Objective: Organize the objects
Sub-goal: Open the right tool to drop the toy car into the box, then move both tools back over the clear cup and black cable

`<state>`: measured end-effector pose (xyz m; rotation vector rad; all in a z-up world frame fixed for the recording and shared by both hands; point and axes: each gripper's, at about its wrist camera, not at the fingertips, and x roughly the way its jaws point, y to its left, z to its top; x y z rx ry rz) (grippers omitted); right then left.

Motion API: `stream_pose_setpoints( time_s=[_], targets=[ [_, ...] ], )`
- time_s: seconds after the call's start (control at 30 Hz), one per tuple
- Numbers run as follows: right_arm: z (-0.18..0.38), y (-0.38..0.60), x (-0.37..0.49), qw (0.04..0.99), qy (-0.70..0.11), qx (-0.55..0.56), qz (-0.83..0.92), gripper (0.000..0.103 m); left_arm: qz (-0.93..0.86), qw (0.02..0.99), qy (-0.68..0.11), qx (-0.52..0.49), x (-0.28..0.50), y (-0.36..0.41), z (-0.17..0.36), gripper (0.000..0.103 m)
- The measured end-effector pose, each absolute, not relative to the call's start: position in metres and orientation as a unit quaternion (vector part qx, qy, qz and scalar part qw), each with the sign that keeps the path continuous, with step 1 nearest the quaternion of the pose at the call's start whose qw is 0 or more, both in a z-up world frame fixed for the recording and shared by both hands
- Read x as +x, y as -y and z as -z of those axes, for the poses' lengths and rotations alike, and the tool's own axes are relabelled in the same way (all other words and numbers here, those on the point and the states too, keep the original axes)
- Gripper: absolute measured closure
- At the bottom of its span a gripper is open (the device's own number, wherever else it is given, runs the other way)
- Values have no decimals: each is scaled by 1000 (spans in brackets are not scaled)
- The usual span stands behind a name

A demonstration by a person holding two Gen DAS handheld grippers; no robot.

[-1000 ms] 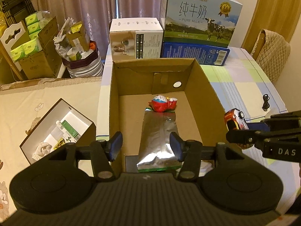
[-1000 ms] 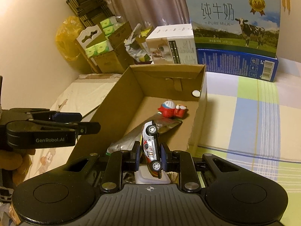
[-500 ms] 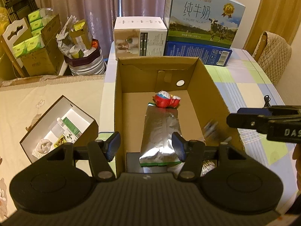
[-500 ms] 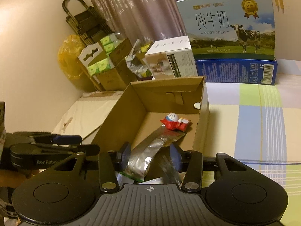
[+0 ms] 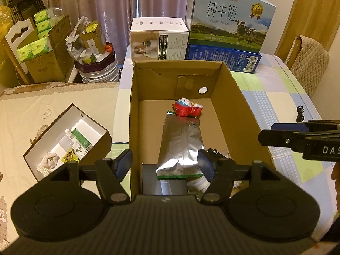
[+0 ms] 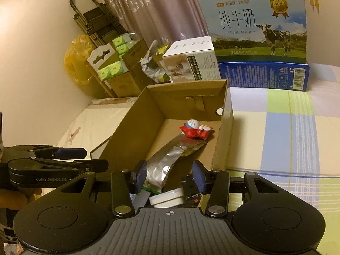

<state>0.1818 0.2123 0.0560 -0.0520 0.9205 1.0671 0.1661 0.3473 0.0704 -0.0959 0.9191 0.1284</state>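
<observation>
An open cardboard box (image 5: 240,97) holds a red toy figure (image 5: 187,109) at its far end, a silver foil pouch (image 5: 180,144) and a flat black box (image 5: 163,187) under the pouch. My left gripper (image 5: 165,162) hovers over the box's near end, its jaws opening with nothing pressed between them. My right gripper (image 6: 170,175) stands open above the same end of the cardboard box (image 6: 131,127). Below its right finger a toy car (image 6: 190,188) lies underside up, beside a white round lid (image 6: 167,198). The foil pouch (image 6: 167,163) and the red figure (image 6: 195,128) lie beyond.
A milk carton case (image 5: 229,19) on a blue box (image 5: 223,57) and a white box (image 5: 159,40) stand behind the cardboard box. A small open box (image 5: 68,140) of bits lies left. A black cable (image 5: 299,112) lies on the checked cloth; a padded chair (image 5: 308,63) stands far right.
My right gripper opened and let go of the toy car, which dropped into the cardboard box. My left gripper's jaws spread wider.
</observation>
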Motion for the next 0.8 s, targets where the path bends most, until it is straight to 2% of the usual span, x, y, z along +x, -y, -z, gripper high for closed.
stream_pose_setpoints(
  time_s=[0.8],
  targets=[
    [-100,-142,147,782,-404,-49,-471,58,-63,917,-394,-22,105,-280,-124,12]
  ],
)
